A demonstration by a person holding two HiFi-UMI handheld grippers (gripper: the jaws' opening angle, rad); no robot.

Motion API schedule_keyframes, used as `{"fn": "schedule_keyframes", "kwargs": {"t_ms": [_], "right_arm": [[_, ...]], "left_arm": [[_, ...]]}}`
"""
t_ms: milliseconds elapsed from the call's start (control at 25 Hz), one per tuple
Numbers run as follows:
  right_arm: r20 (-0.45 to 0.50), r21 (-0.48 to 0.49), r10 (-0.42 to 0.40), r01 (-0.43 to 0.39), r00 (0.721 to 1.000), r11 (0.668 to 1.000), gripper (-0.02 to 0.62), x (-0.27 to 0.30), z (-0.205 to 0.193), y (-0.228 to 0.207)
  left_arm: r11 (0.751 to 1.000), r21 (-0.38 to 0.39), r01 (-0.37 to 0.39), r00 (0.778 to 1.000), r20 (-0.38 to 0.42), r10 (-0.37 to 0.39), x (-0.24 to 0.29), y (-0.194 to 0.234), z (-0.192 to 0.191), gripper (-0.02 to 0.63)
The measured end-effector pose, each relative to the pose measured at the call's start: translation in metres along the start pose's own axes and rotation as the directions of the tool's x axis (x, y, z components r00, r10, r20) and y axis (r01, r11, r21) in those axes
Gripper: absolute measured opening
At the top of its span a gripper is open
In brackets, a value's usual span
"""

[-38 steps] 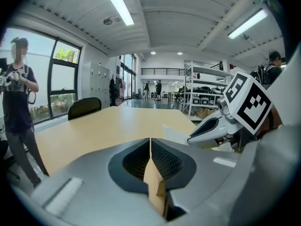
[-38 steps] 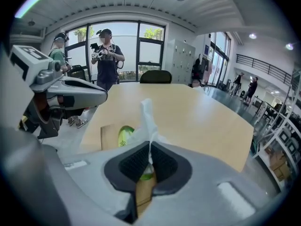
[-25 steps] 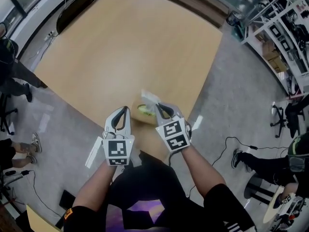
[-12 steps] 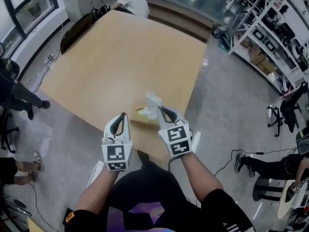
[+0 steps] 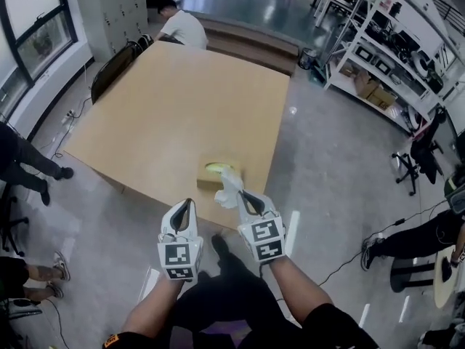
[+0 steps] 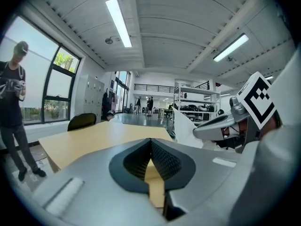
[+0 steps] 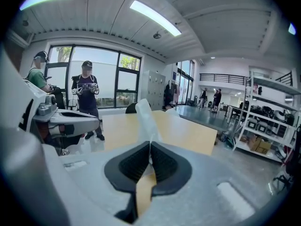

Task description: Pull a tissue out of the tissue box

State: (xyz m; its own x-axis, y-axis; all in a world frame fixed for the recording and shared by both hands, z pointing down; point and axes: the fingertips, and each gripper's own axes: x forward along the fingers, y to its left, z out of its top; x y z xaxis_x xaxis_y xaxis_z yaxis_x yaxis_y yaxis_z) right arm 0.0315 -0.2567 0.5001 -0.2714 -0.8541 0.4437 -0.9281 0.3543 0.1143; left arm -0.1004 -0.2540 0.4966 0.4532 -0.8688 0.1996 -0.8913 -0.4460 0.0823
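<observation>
My right gripper [image 5: 243,194] is pressed together on a corner of the tissue [image 5: 228,187], and its own view shows the white sheet [image 7: 143,117] pinched between the pads and standing up past the tips. Compared with a second ago, both hands have come back toward me and risen. The tissue box [image 5: 216,174] used to sit right under the right gripper's tips; now it lies ahead of them and a little to their left, on the near edge of the table [image 5: 182,100]. The sheet has followed the pull and now hangs as a longer, looser bunch just off the tips, between the gripper and the box.

My left gripper [image 5: 187,203] is level with the right one, on its left. It is closed too, with nothing between its pads, so it takes no part in the pull.

I judge the tissue drawn most of the way out. I cannot tell whether its trailing end has cleared the box, because from the head view it overlaps the box's near side.
</observation>
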Motion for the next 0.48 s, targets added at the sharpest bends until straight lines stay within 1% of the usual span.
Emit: {"fn": "schedule_keyframes", "kwargs": {"t_ms": [80,280,480], "right_arm": [[-0.003,0.012,-0.015,0.015,1.000,1.000,-0.002,-0.017,-0.005,0.005],[-0.002,0.034,-0.035,0.035,0.999,0.999,-0.002,-0.053,-0.018,0.013],[0.014,0.035,-0.051,0.051,0.999,0.998,-0.002,-0.060,-0.027,0.015]], "left_arm": [[1.000,-0.009,0.010,1.000,-0.003,-0.010,-0.012,-0.008,-0.002,0.018],[0.999,-0.047,-0.015,1.000,-0.013,0.015,-0.037,-0.016,-0.015,0.018],[0.998,-0.070,-0.010,0.999,0.029,0.012,-0.042,-0.017,-0.021,0.018]]}}
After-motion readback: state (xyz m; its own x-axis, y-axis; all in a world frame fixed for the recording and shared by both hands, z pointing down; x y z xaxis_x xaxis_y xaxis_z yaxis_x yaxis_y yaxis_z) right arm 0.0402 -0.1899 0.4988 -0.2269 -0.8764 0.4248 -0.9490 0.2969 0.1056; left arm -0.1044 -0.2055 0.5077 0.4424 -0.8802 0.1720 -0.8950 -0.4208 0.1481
